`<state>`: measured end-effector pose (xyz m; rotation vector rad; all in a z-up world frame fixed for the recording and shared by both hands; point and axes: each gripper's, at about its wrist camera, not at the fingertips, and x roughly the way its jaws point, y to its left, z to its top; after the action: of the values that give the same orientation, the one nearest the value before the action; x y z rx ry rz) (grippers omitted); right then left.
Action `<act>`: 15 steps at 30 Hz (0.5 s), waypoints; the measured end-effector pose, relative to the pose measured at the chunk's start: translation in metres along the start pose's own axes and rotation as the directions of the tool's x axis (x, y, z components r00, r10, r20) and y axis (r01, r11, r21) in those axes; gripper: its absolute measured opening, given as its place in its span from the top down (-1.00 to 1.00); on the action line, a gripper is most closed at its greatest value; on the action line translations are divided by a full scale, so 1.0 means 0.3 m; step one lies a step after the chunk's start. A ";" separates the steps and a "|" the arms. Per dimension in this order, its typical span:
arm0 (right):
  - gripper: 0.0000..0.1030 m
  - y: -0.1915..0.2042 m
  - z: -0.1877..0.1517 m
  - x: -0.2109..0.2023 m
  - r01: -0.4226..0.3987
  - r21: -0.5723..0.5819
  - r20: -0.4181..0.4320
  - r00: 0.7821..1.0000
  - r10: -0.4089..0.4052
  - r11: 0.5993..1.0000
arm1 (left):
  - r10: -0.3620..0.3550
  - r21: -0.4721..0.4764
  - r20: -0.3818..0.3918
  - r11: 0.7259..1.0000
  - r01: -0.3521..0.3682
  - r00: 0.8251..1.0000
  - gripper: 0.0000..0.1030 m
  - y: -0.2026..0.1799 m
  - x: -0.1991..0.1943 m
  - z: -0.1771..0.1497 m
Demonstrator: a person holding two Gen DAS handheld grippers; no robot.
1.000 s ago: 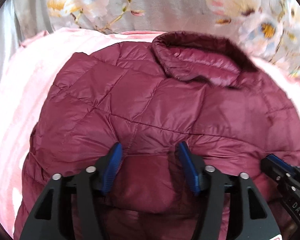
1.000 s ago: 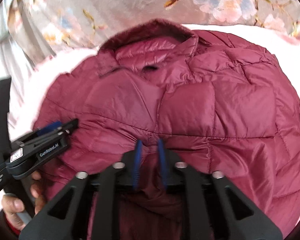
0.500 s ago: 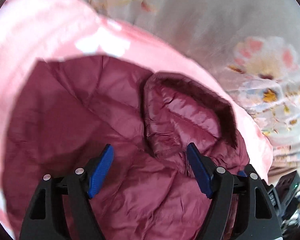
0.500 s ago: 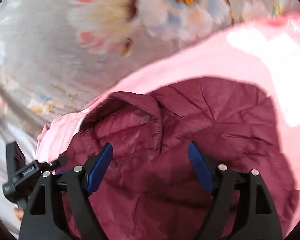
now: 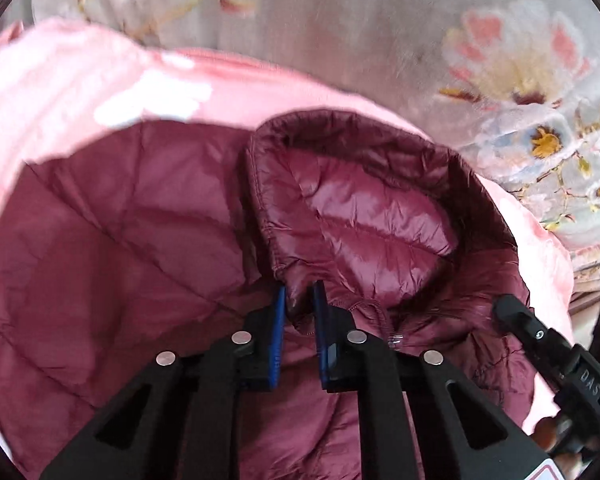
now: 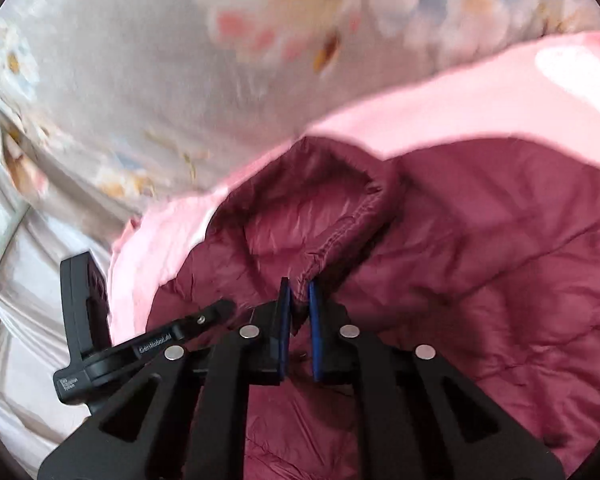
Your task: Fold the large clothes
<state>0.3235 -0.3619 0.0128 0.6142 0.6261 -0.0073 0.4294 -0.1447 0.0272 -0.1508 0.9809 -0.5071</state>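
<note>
Left hand-held gripper pinches the jacket collar's left end; right hand-held gripper pinches the collar's right end.

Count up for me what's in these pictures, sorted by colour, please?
Maroon: 1, the puffer jacket
Pink: 1, the blanket under it
Grey with flowers: 1, the floral sheet
Black with blue fingers: 2, the left gripper and right gripper, each pinching the jacket's collar
Total: 5

At four o'clock in your left wrist view, the right gripper reads "DAS". At eight o'clock opposite, the left gripper reads "GenRoboLAI".
</note>
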 end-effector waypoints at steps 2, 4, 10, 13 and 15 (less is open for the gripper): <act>0.87 -0.010 -0.032 0.011 0.074 -0.053 -0.012 0.997 -0.074 0.996 | 0.024 0.036 0.014 0.999 -0.025 1.000 0.80 0.001 0.002 -0.014; 0.87 -0.044 -0.067 0.059 0.143 -0.084 -0.058 0.987 -0.149 0.986 | 0.066 0.071 -0.003 0.995 -0.065 0.998 0.80 0.006 0.044 -0.042; 0.88 -0.076 -0.112 0.111 0.195 -0.126 -0.061 0.977 -0.203 0.973 | 0.107 0.133 0.066 0.984 -0.115 0.992 0.75 0.009 0.078 -0.115; 0.88 -0.058 -0.123 0.117 0.228 -0.162 -0.044 0.970 -0.238 0.960 | 0.139 0.154 0.088 0.976 -0.151 0.986 0.68 -0.004 0.080 -0.121; 0.88 -0.056 -0.128 0.115 0.227 -0.163 -0.042 0.971 -0.237 0.960 | 0.141 0.154 0.093 0.976 -0.154 0.986 0.65 -0.008 0.079 -0.124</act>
<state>0.3276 -0.3491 -0.0399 0.3868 0.7481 -0.1585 0.4084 -0.1541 -0.0105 0.0457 0.8607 -0.4382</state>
